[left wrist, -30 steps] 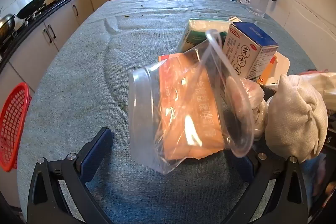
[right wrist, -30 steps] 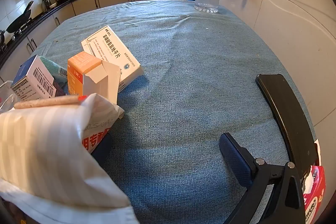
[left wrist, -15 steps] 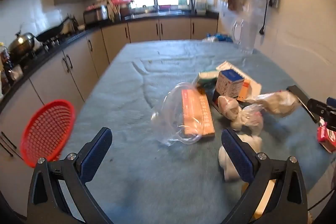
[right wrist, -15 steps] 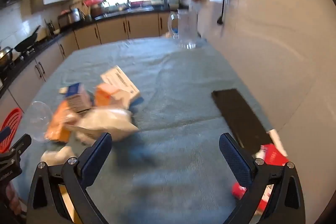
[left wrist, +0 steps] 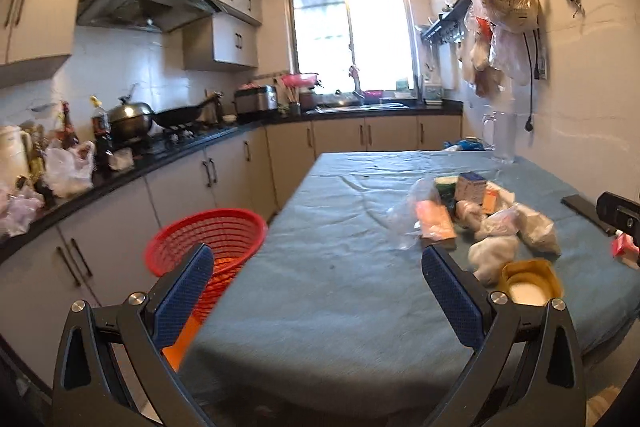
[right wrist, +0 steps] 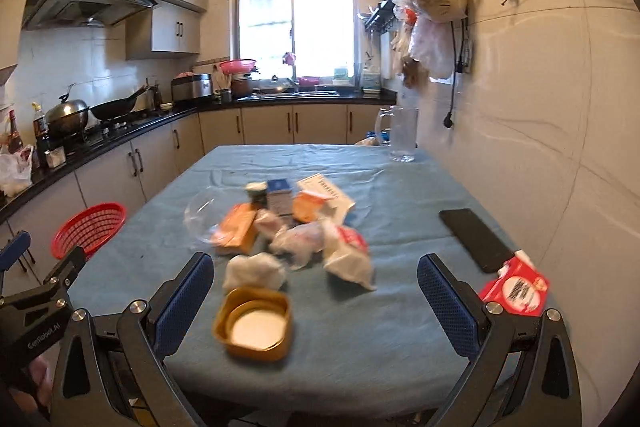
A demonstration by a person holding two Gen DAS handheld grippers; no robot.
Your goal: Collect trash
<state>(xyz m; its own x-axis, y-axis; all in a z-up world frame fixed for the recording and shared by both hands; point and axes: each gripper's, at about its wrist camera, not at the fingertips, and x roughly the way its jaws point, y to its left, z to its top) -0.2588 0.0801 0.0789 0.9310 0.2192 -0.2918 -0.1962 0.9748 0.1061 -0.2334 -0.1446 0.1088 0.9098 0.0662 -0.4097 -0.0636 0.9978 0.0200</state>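
A pile of trash lies on the blue table cloth (right wrist: 400, 327): a clear plastic cup (right wrist: 202, 217), an orange box (right wrist: 238, 229), crumpled white paper (right wrist: 254, 271), plastic bags (right wrist: 346, 255), small cartons (right wrist: 280, 197) and a gold lid (right wrist: 254, 325) near the front edge. The pile also shows in the left wrist view (left wrist: 472, 219). My left gripper (left wrist: 316, 291) is open and empty, near the table's front left corner. My right gripper (right wrist: 314, 301) is open and empty, just above the gold lid's near side.
A red mesh basket (left wrist: 208, 243) stands beside the table's left edge, also in the right wrist view (right wrist: 90, 229). A black phone (right wrist: 474, 239) and a red packet (right wrist: 516, 289) lie at the right. A glass jug (right wrist: 402, 139) stands at the far right. Counters run along the left.
Both grippers have pulled back and up from the pile to the table's front edge. The clear cup and the bag that filled the views now lie far ahead.
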